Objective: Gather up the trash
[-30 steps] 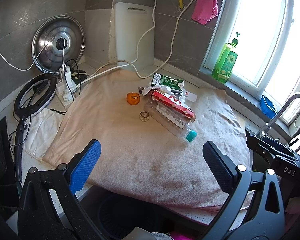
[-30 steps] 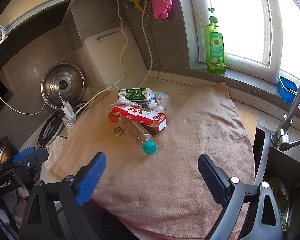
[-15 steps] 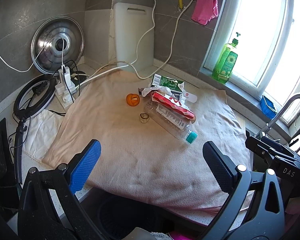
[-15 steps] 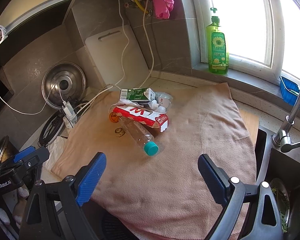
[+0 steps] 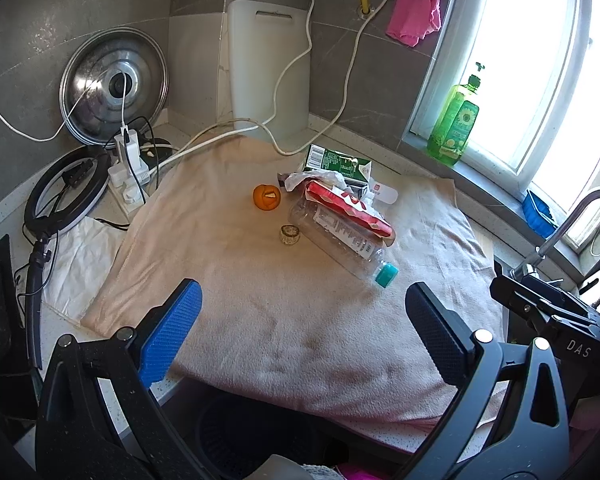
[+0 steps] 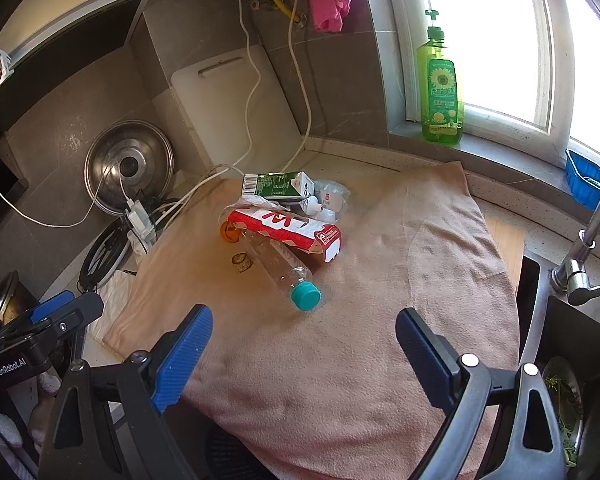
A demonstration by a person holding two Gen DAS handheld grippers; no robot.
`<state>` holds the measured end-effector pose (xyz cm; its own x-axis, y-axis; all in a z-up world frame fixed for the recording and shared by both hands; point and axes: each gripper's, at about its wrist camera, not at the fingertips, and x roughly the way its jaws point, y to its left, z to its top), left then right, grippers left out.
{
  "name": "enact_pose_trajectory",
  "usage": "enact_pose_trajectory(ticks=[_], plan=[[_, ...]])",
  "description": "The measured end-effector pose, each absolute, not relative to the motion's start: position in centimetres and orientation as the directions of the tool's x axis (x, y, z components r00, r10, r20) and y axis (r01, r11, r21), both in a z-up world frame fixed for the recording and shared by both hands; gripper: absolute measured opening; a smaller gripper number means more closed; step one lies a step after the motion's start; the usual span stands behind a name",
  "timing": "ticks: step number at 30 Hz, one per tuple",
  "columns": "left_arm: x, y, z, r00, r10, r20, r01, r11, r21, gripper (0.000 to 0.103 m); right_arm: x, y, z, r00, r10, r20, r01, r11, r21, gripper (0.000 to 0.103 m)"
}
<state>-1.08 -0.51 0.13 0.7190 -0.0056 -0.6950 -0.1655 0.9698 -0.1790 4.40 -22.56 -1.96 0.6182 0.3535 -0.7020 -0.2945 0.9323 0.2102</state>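
Trash lies in a pile on a beige towel (image 5: 300, 312) (image 6: 380, 320): a clear plastic bottle with a teal cap (image 5: 342, 240) (image 6: 280, 266), a red and white wrapper (image 5: 348, 208) (image 6: 288, 230) lying over it, a green carton (image 5: 336, 164) (image 6: 278, 186), crumpled plastic (image 5: 312, 178) (image 6: 332, 196), an orange piece (image 5: 266, 197) (image 6: 226, 234) and a small round cap (image 5: 290, 234) (image 6: 241, 261). My left gripper (image 5: 300, 332) is open and empty, over the towel's near edge. My right gripper (image 6: 304, 352) is open and empty, short of the bottle's cap.
A dark bin (image 5: 252, 432) sits below the counter's front edge. A pot lid (image 5: 114, 84), ring light (image 5: 62, 192), power strip with cables (image 5: 130, 172) and cutting board (image 5: 268, 64) stand at the back left. A green soap bottle (image 6: 440, 84) is on the sill; a faucet (image 6: 584, 240) and sink are right.
Both grippers have drifted very slightly; the view shifts a little. Nothing was taken hold of, and the trash has not moved.
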Motion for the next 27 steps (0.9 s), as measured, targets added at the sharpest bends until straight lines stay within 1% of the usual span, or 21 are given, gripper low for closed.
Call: enact_pose_trajectory(ticks=[6,11,12,15,19,23,26,27], plan=[[-0.5,-0.5,0.0,0.713,-0.006,-0.702,-0.171,0.968,-0.182,0.103,4.9,-22.3,-2.3,0.624,0.333,-0.707,-0.295,0.938,0.182,0.094],[1.5,1.4,-1.9,0.701,0.002,-0.713,-0.194,0.963,-0.188,0.103,6.1,-22.8,-3.2,0.602,0.334,-0.725,-0.287,0.938,0.193,0.094],[1.7,1.6,-2.1,0.7,0.007,-0.714,-0.201,0.961,-0.188,0.103,6.3,-22.9,-3.4,0.596,0.337,-0.729,-0.289,0.937,0.197,0.093],[2.3,2.4,-2.7,0.697,0.028,-0.717,-0.22,0.959,-0.176,0.103,7.2,-23.1,-4.2,0.578,0.339,-0.742,-0.297,0.935,0.195,0.082],[3.7,3.2,-3.9,0.682,0.038,-0.73,-0.227,0.961,-0.161,0.103,8.3,-23.5,-5.2,0.579,0.337,-0.742,-0.311,0.933,0.182,0.082],[5.2,4.1,-5.2,0.679,0.039,-0.733,-0.225,0.962,-0.157,0.103,9.5,-23.6,-5.6,0.561,0.38,-0.736,-0.36,0.912,0.196,0.082],[6.7,4.7,-6.5,0.665,0.014,-0.747,-0.21,0.963,-0.169,0.097,10.8,-23.3,-5.9,0.519,0.42,-0.744,-0.4,0.889,0.222,0.082],[7.3,4.9,-7.1,0.657,0.004,-0.754,-0.202,0.964,-0.171,0.092,11.2,-23.1,-6.0,0.506,0.426,-0.75,-0.407,0.884,0.228,0.082]])
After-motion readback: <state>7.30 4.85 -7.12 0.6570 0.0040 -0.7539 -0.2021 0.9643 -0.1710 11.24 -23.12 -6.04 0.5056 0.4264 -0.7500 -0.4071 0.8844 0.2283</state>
